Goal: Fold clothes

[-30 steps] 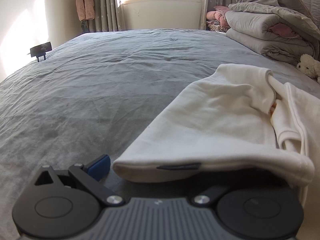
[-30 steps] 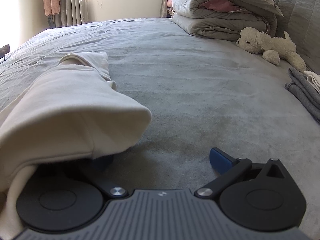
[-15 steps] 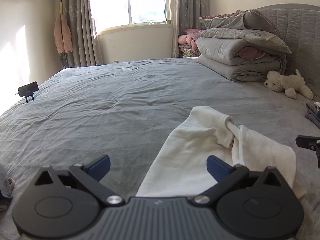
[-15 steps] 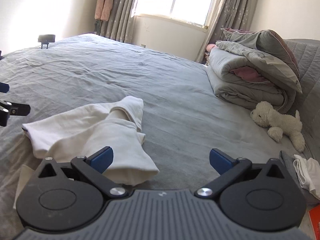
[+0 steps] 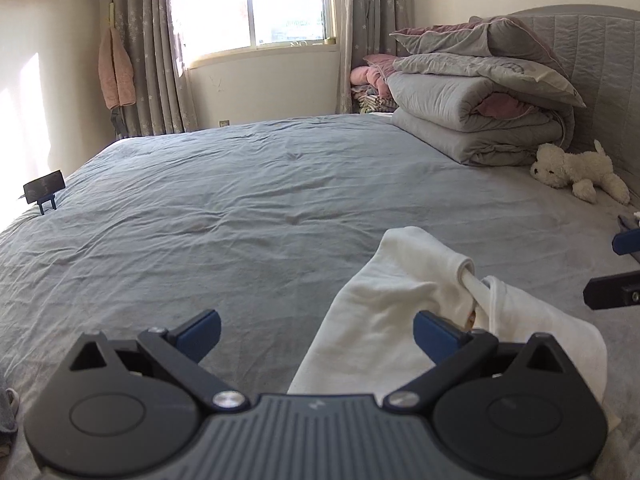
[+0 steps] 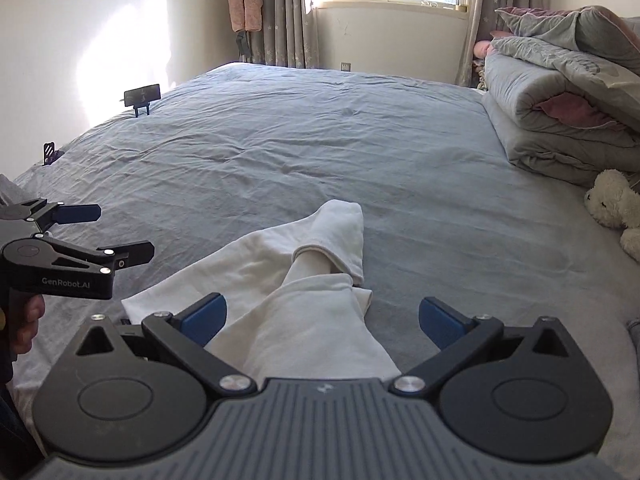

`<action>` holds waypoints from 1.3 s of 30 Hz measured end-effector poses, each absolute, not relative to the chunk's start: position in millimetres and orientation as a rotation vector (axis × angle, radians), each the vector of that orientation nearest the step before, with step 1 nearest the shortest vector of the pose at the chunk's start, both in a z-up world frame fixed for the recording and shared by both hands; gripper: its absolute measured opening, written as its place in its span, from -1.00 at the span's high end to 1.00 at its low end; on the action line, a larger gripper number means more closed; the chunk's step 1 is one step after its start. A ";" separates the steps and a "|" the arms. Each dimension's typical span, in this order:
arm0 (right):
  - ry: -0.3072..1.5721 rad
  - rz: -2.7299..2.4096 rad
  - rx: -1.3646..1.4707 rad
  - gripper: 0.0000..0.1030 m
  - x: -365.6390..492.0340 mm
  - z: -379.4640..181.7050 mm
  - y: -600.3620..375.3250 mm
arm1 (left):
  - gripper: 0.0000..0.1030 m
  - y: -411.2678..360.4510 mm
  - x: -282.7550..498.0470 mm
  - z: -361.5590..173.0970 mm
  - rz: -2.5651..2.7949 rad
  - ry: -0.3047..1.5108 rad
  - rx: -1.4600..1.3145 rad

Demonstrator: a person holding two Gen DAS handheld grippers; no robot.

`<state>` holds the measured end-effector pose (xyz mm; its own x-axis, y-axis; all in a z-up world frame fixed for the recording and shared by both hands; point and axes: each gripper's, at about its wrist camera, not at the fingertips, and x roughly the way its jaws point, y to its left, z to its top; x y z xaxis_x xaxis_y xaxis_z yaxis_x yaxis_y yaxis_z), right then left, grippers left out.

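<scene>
Near the front edge of the bed [image 5: 248, 208] our white garment [image 6: 304, 312] lies loosely doubled over with a sleeve across it, not yet a neat packet, while our left gripper [image 5: 316, 334] and right gripper [image 6: 322, 316] hover wide apart, holding nothing

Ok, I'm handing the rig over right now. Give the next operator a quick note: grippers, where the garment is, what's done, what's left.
Left gripper: open, empty, above the bed beside the garment.
Right gripper: open, empty, over the garment's near end.
White garment: released, lying on the grey bedspread, partly folded over itself, bunched and uneven, a cuffed end pointing to the window.
Done: a rough first fold.
Left: probably regrip, straighten the edges, finish the fold.
Plush toy and folded quilts lie well clear, by the headboard.
</scene>
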<state>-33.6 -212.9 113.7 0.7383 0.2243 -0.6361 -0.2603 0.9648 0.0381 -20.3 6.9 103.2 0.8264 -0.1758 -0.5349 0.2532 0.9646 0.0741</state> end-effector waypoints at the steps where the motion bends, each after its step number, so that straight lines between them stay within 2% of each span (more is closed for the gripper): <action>1: 0.720 0.280 -0.038 -1.00 -32.4 101.4 -212.9 | -0.99 4.3 -21.5 96.0 -0.238 0.570 0.165; 3: 0.778 0.309 -0.005 -0.99 -30.5 76.6 -212.8 | -0.99 -0.9 -23.9 81.5 -0.258 0.602 0.205; 5: 0.807 0.344 -0.031 -0.58 -30.6 69.4 -207.3 | -0.99 -5.2 -28.2 74.8 -0.278 0.611 0.231; 6: 0.821 0.362 -0.045 -0.49 -30.7 66.1 -204.4 | -0.99 -8.1 -29.0 72.0 -0.291 0.618 0.236; 7: 0.817 0.373 -0.048 -0.27 -29.8 68.3 -202.7 | -0.99 -11.1 -29.6 69.3 -0.303 0.625 0.240; 8: 0.806 0.382 -0.041 0.08 -29.2 72.3 -203.0 | -0.99 -14.2 -30.3 66.6 -0.316 0.632 0.245; 9: 0.794 0.390 -0.033 0.26 -28.7 76.3 -203.6 | -0.99 -17.2 -31.0 63.9 -0.328 0.639 0.250; 10: 0.761 0.385 -0.024 0.56 -30.5 82.5 -205.8 | -0.99 -18.5 -33.1 65.3 -0.340 0.630 0.251; 11: 0.726 0.378 -0.015 0.74 -32.6 88.9 -208.1 | -0.99 -19.7 -35.3 66.9 -0.352 0.619 0.252; 16: 0.584 0.280 0.020 0.78 -42.3 114.0 -235.0 | -0.99 -18.5 -46.5 79.4 -0.418 0.557 0.235; 26: 0.334 0.014 0.033 0.83 -61.8 150.8 -293.0 | -0.99 -42.8 -53.0 59.5 -0.484 0.574 0.373; 29: 0.322 -0.041 0.029 0.83 -60.6 147.0 -305.9 | -0.99 -50.7 -48.2 48.2 -0.437 0.586 0.458; 31: 0.333 -0.059 0.006 0.83 -56.3 141.6 -308.5 | -0.73 -47.8 -43.2 45.0 -0.452 0.584 0.465; 32: 0.342 -0.064 -0.004 0.83 -54.1 138.4 -308.1 | -0.31 -44.2 -39.6 46.9 -0.470 0.594 0.443; 33: 0.352 -0.061 -0.010 0.83 -52.5 136.2 -307.2 | 0.31 -40.1 -35.3 50.2 -0.472 0.614 0.408; 35: 0.370 -0.055 -0.021 0.83 -49.4 132.2 -305.2 | 0.90 -28.0 -26.7 57.7 -0.447 0.645 0.320; 39: 0.356 -0.021 0.001 0.83 -52.6 133.5 -305.4 | 0.93 -2.0 -12.2 68.0 -0.425 0.671 0.177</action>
